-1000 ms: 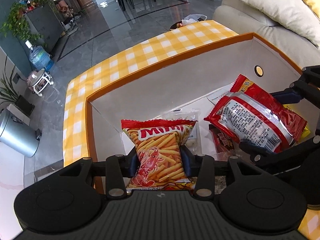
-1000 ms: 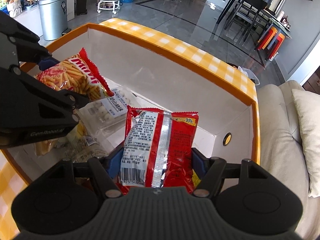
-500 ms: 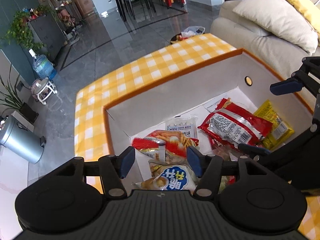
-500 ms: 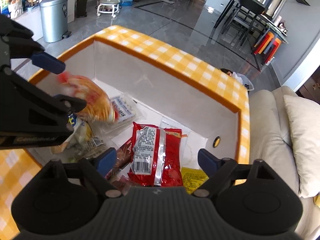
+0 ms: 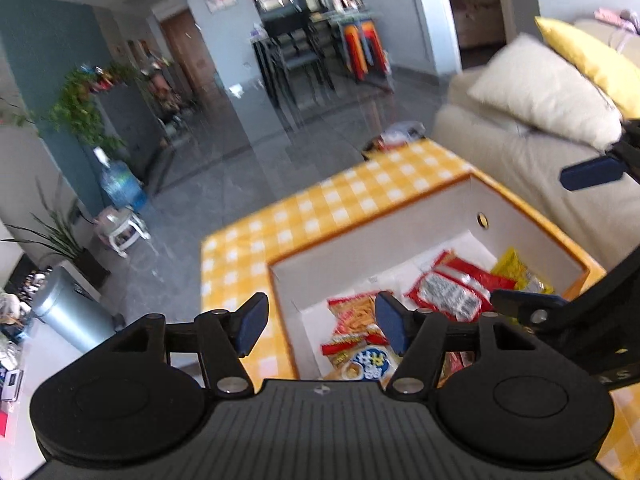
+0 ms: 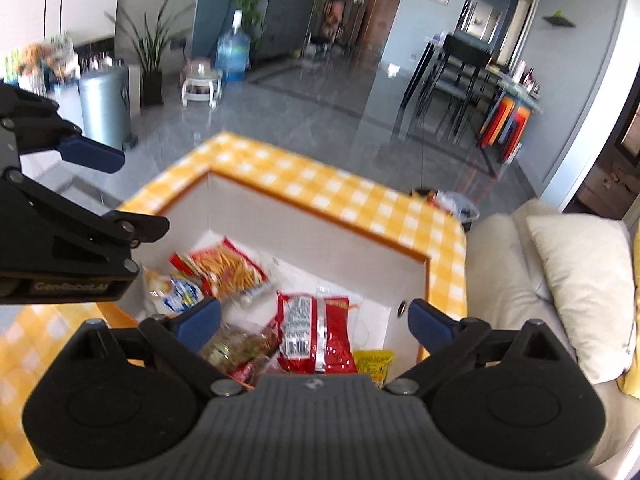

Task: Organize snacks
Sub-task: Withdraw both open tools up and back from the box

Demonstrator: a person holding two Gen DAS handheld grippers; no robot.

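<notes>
above the white box (image 5: pixel 400 236) on the yellow-checked counter (image 5: pixel 320 208): left gripper (image 5: pixel 320 322) and right gripper (image 6: pixel 314 320) both released, empty; inside lie fries bag (image 6: pixel 228 266) and red snack bag (image 6: pixel 314 330).

The left gripper (image 5: pixel 322 322) hangs above the white box (image 5: pixel 400 236) with its jaws spread and nothing between them — the right gripper (image 5: pixel 560 240) also stands agape at the frame's right edge. Inside the box lie an orange stick-snack bag (image 5: pixel 354 314), a red bag (image 5: pixel 456 294), a yellow packet (image 5: pixel 516 270) and a blue-and-white packet (image 5: pixel 370 362) — all on the box floor.
</notes>
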